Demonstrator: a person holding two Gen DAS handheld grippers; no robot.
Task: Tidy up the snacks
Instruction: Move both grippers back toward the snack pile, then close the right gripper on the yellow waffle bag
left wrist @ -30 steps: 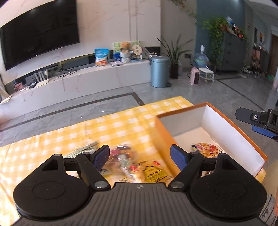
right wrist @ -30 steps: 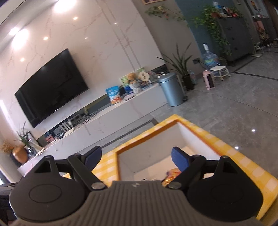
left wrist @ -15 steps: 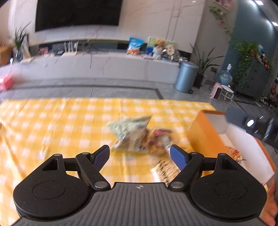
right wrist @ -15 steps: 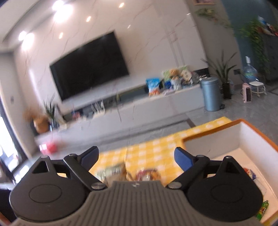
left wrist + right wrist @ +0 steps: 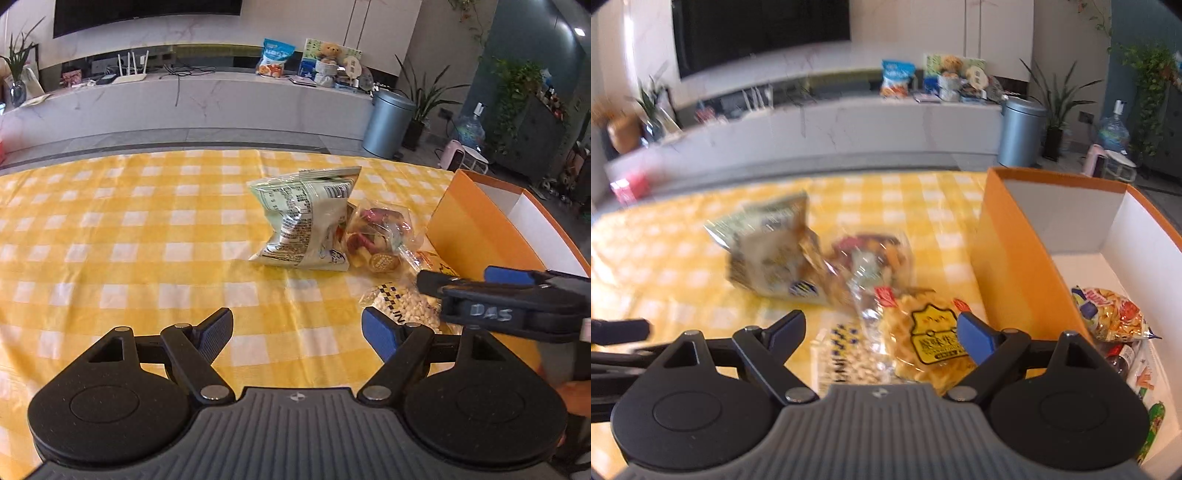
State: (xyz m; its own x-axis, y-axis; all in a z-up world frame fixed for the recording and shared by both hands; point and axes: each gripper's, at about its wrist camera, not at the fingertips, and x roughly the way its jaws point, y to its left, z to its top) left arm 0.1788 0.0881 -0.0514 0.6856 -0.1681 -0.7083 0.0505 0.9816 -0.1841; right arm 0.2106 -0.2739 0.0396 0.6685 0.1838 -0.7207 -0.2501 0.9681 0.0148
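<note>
Several snack packs lie on the yellow checked tablecloth (image 5: 129,236): a pale green bag (image 5: 306,218), a clear bag of mixed sweets (image 5: 376,236), a bag of white puffs (image 5: 402,306) and a yellow waffle pack (image 5: 927,339). The orange box (image 5: 1015,266) stands to their right with snacks inside (image 5: 1115,314). My left gripper (image 5: 297,332) is open and empty above the cloth, short of the green bag. My right gripper (image 5: 881,334) is open and empty just above the waffle pack and the puffs bag (image 5: 846,362). It also shows from the side in the left wrist view (image 5: 436,282).
The box's tall orange wall (image 5: 472,236) stands close to the right of the snack pile. The table's far edge (image 5: 221,151) meets a grey floor, with a white TV bench (image 5: 207,96) and a grey bin (image 5: 388,122) beyond.
Both grippers have swung left from the box toward the snack pile and tilted down. The right gripper has come low over the waffle and puffs packs. Both stayed open.
</note>
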